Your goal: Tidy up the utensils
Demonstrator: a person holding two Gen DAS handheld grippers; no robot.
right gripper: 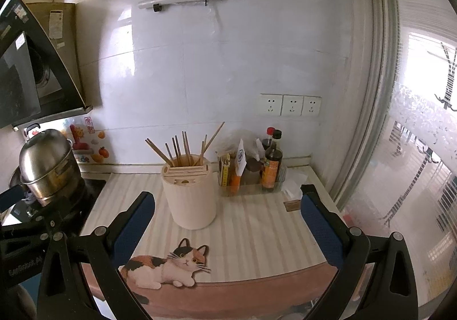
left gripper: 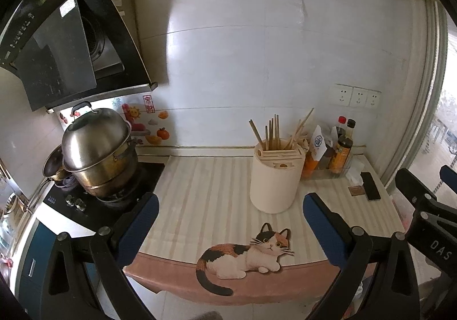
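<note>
Both the left gripper (left gripper: 230, 214) and right gripper (right gripper: 227, 210) are held wide apart, empty. The chopsticks (right gripper: 185, 150) stand splayed in the cream holder (right gripper: 189, 194) (mid-counter) — it could be tipped if 1 leaning stick is snagged.

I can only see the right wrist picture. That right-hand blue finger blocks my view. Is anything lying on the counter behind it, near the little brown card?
Observer: Yes. The left wrist view shows a black phone lying flat beside the brown card.
Operator: Does the stove have knobs?
Observer: Small shiny knobs sit at the front of the stove, before the steel pot.
Operator: Is the other claw holding anything?
Observer: No. The left gripper is open and empty.
</note>
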